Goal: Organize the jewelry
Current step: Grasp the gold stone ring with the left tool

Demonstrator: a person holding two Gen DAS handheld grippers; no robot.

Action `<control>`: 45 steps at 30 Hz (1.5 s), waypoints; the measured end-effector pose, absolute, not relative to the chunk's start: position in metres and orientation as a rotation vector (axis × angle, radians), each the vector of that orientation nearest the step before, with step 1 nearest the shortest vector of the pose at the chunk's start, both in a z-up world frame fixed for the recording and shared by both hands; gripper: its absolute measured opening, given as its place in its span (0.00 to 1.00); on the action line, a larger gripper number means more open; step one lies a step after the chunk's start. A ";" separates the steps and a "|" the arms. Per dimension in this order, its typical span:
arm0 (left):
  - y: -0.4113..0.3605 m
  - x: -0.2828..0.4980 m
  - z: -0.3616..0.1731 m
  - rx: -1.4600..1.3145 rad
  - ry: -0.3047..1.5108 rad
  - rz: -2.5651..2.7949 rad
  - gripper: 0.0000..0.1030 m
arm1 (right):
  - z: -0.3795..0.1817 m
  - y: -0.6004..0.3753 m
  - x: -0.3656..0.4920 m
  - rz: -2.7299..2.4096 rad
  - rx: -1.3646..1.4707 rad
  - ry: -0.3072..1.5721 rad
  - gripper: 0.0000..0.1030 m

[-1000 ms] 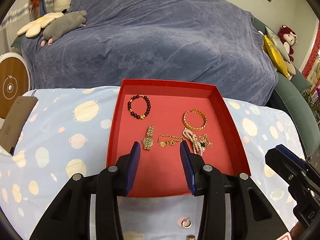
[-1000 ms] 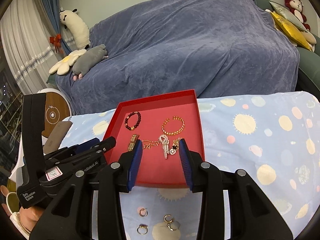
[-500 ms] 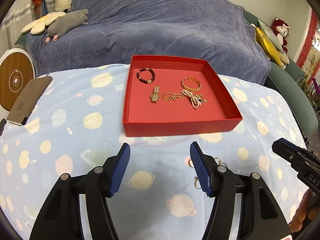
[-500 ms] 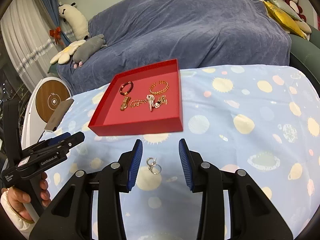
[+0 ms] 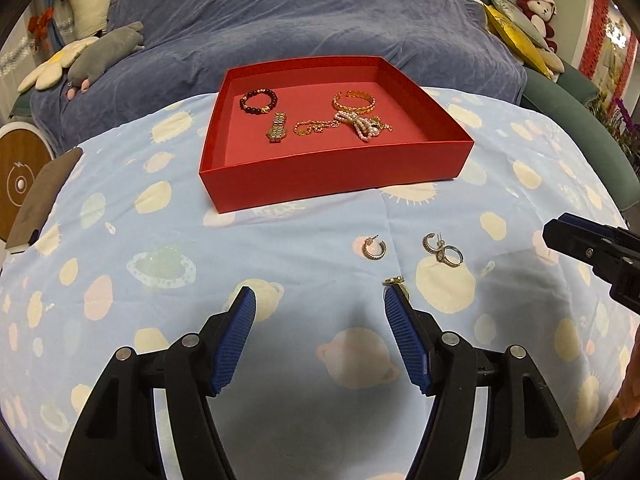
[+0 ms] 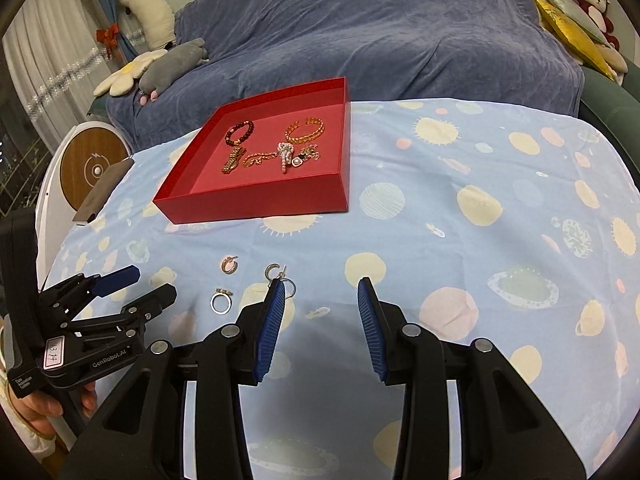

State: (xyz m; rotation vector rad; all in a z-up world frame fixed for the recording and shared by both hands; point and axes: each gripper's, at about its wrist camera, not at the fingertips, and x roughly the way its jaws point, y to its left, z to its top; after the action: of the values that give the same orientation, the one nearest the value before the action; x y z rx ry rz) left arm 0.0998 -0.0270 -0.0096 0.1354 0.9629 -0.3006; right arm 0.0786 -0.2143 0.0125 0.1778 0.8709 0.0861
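A red tray sits on the planet-print cloth and holds a dark bead bracelet, a gold bangle, a watch, a gold chain and pearls. On the cloth in front of the tray lie a hoop earring, a second hoop with a ring, and a silver ring. My left gripper is open and empty above the cloth, its right fingertip beside a small gold ring. My right gripper is open and empty, its left fingertip next to an earring.
A blue-covered sofa with plush toys stands behind the table. A brown card lies at the cloth's left edge, by a round wooden disc. The other gripper shows at the right edge and lower left.
Both grippers have pulled back from over the tray toward me, and the loose earrings and rings on the cloth have come into view in front of the fingertips. Both stay open.
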 end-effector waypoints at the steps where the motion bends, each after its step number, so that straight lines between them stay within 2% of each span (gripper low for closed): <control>1: -0.028 0.100 -0.009 0.135 0.963 -0.300 0.63 | 0.011 -0.213 0.078 0.087 0.173 0.872 0.43; 25: -0.056 0.102 -0.032 0.124 0.993 -0.372 0.62 | 0.005 -0.209 0.077 0.104 0.165 0.896 0.43; 27: -0.061 0.102 -0.034 0.134 0.986 -0.378 0.58 | 0.005 -0.209 0.077 0.104 0.166 0.897 0.43; 30: -0.065 0.106 -0.038 0.133 0.999 -0.393 0.46 | 0.004 -0.207 0.078 0.107 0.166 0.898 0.43; 32: -0.066 0.108 -0.043 0.123 1.014 -0.401 0.34 | 0.004 -0.205 0.079 0.110 0.163 0.899 0.43; 33: -0.066 0.108 -0.044 0.125 1.011 -0.403 0.33 | 0.004 -0.204 0.079 0.113 0.162 0.900 0.43; 35: -0.067 0.107 -0.044 0.140 0.996 -0.405 0.24 | 0.002 -0.203 0.079 0.115 0.158 0.903 0.43; 36: -0.067 0.106 -0.044 0.142 0.992 -0.412 0.12 | 0.002 -0.202 0.080 0.115 0.158 0.905 0.43; 37: -0.066 0.107 -0.044 0.137 0.994 -0.418 0.04 | 0.000 -0.201 0.080 0.114 0.158 0.908 0.43; 45: -0.055 0.107 -0.034 0.118 0.985 -0.420 0.02 | -0.015 -0.188 0.090 0.122 0.125 0.940 0.43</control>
State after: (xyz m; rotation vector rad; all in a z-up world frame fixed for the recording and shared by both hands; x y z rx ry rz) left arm 0.1071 -0.0549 -0.0342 0.1175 0.9852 -0.4201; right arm 0.0900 -0.1882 -0.0153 0.1254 0.9397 0.1220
